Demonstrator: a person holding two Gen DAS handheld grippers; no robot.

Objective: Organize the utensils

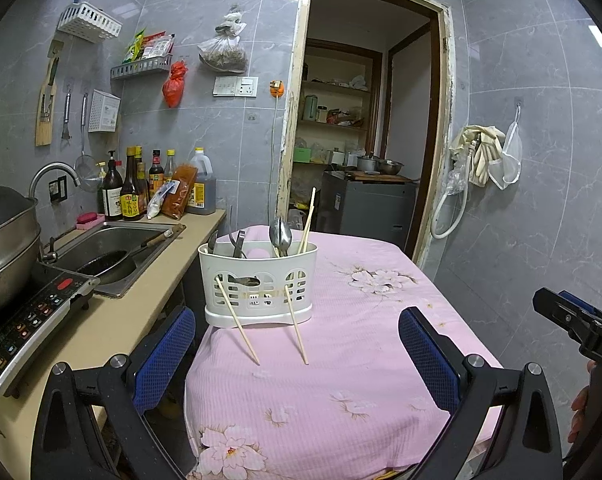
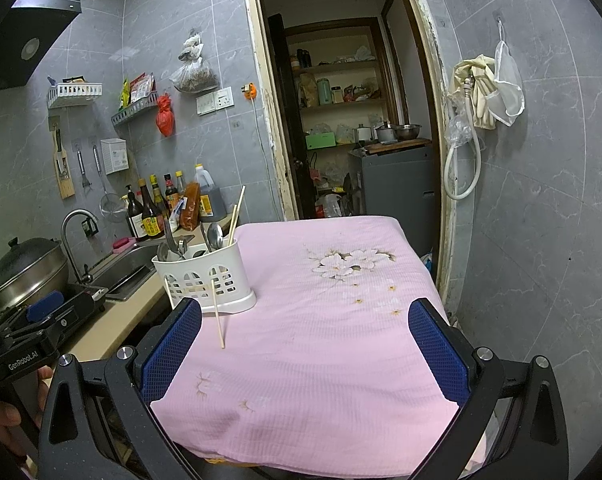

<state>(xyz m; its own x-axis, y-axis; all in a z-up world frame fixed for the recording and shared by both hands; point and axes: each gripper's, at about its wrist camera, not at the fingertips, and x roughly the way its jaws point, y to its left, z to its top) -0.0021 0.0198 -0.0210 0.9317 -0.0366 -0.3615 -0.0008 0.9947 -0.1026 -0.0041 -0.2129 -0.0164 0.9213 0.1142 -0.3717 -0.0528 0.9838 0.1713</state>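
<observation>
Most utensils already stand in the white caddy (image 1: 257, 280) at the table's (image 1: 361, 360) left edge; two chopsticks (image 1: 237, 318) still lean outside it, while the left gripper (image 1: 297, 364) and right gripper (image 2: 305, 348) gape wide, holding nothing.

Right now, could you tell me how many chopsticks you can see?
4: two leaning on the caddy front, two standing in its right compartment. More may be hidden inside.

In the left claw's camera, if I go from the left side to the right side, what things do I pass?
Big steel pot → sink → white utensil basket → pink flowered tablecloth → the other claw at the right edge.
</observation>
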